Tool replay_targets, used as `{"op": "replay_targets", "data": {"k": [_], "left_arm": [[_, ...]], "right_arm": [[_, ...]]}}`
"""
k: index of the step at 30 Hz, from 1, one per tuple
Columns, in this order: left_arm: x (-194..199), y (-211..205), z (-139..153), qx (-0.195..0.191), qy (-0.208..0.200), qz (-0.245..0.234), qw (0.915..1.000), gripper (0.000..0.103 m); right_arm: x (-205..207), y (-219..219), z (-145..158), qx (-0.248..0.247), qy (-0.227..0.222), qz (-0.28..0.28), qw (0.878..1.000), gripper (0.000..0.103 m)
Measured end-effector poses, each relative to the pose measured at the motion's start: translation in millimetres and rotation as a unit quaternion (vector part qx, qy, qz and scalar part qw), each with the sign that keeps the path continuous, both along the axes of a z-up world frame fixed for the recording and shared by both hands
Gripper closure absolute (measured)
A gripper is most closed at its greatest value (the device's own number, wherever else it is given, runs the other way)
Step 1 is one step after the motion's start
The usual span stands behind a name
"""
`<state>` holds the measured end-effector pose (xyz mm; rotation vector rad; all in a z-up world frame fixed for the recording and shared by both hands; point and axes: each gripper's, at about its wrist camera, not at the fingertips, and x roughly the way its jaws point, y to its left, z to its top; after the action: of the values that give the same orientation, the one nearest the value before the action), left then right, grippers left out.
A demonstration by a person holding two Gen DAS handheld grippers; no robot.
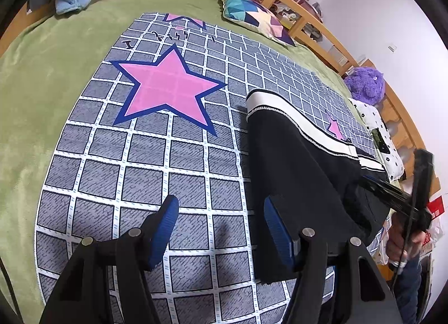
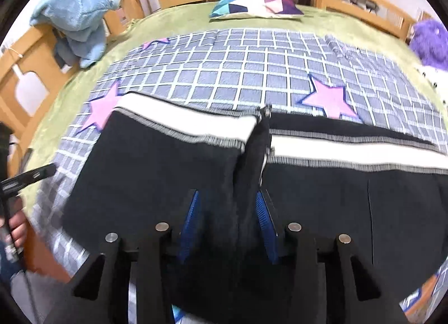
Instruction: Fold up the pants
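Right wrist view, right gripper [image 2: 228, 217] fingers clamping black pants [image 2: 156, 161], left gripper [image 1: 221, 228] fingers wide.

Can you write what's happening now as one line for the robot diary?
step: fold pants | left tool: open, above checked sheet | right tool: around bunched black pants, grip unclear

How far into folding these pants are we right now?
Early to midway, by the look of it. Done: the black pants lie on the checked sheet, white side stripe showing, with fabric bunched at the middle. In hand: the right gripper has a ridge of pants fabric between its fingers; the left gripper is open over the sheet beside the pants' edge, holding nothing. Left: finishing the fold into a compact stack.
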<state>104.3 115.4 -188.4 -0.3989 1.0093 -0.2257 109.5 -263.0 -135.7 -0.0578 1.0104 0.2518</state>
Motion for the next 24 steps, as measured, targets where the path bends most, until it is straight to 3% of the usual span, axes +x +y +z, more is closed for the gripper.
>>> {"op": "replay_targets", "data": {"k": [2,4,7,10,13,18,22,24], "left_arm": [[0.8,-1.4,-1.3,0.004,0.002,-0.002,1.0000,0.042],[0.9,-2.8,-2.2,0.008,0.004,-0.005,0.9999,0.042],[0.9,-3.9,-3.9,0.014,0.005,-0.009,0.9998,0.042],[2.3,-8.3,-5.0,0.010,0.010,-0.014,0.9998,0.042],[-1.0,-12.9,-0.7,0.013,0.004,-0.023,0.9996,0.042],[-8.6,-16.8,6.7,0.024,-0.006,-0.029,0.9993,0.042],[-9.6,-21.3,8.3,0.014,-0.004,-0.026,0.9995,0.042],[-11.1,-24.3,8.8,0.017,-0.004,-0.029,0.9994,0.042]], "right_arm": [[13.5,6.2,-11.9,-0.010,0.001,-0.001,1.000,0.097],[18.3,8.0,-17.5,-0.025,-0.003,0.002,1.000,0.098],[15.7,-20.2,-7.7,0.040,-0.028,-0.037,0.998,0.099],[26.4,-42.8,-23.8,0.089,0.017,-0.069,0.993,0.098],[23.8,-44.7,-34.7,0.079,0.049,-0.077,0.993,0.091],[-6.6,-56.6,-16.5,0.110,0.010,-0.089,0.990,0.052],[-3.0,-45.2,-48.6,0.110,0.075,-0.076,0.988,0.052],[-0.2,-35.8,-62.6,0.097,0.075,-0.074,0.990,0.056]]}}
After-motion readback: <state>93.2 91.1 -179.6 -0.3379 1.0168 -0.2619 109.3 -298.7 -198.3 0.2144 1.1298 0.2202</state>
